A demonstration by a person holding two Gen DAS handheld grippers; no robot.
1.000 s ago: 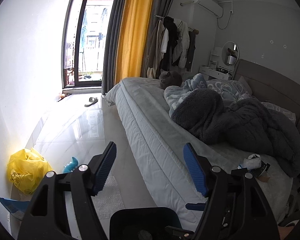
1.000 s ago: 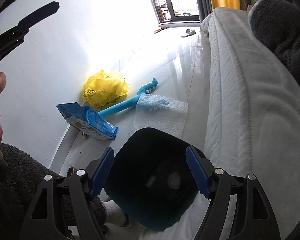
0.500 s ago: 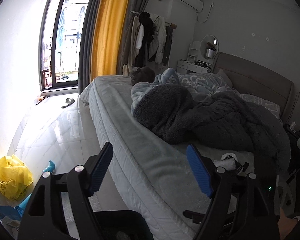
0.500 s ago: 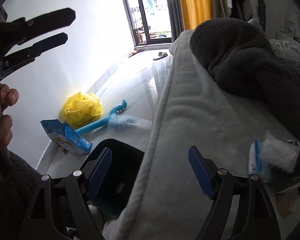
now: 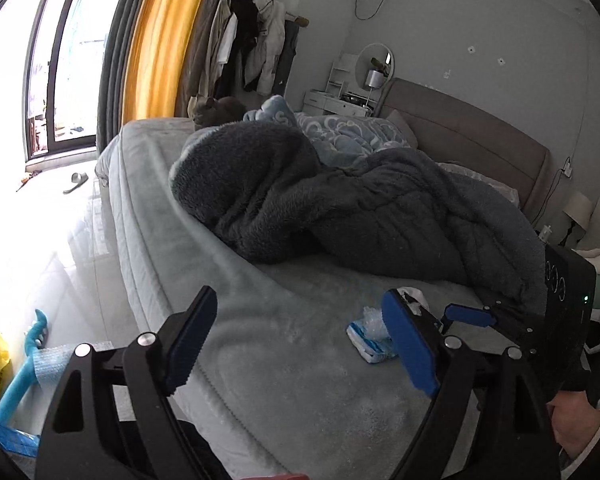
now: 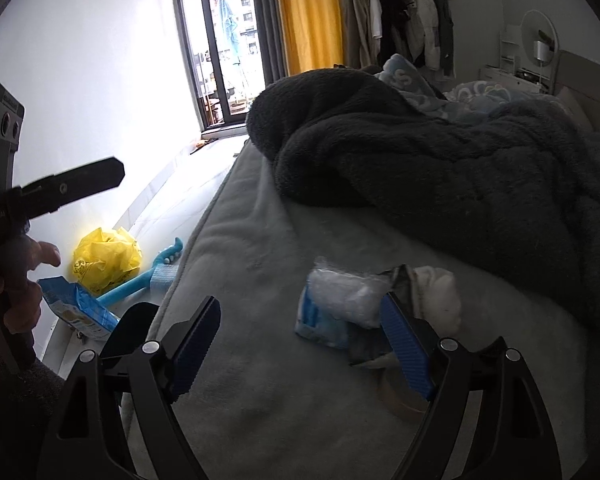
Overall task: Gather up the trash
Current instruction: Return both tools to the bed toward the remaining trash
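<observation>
A pale grey-green bed (image 6: pixel 236 360) carries a heaped dark fleece blanket (image 6: pixel 440 160), a light blue patterned quilt (image 5: pixel 348 136), a grey cat (image 5: pixel 216 110) at the far end, and a small litter pile (image 6: pixel 352 304) of wrappers near the front.

On the glossy tiled floor (image 5: pixel 72 248) beside it lie a yellow plastic bag (image 6: pixel 106 260), a blue snack packet (image 6: pixel 76 312), a turquoise plastic tool (image 6: pixel 148 276), a sheet of bubble wrap (image 5: pixel 56 364) and a slipper (image 5: pixel 75 182).

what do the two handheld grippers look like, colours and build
Both the left gripper and the right gripper share one build: black plastic frames with triangular cut-outs and silver pivot screws, and blue ribbed pads lining the fingers. From the left view, the right one's black housing shows a small green light.
</observation>
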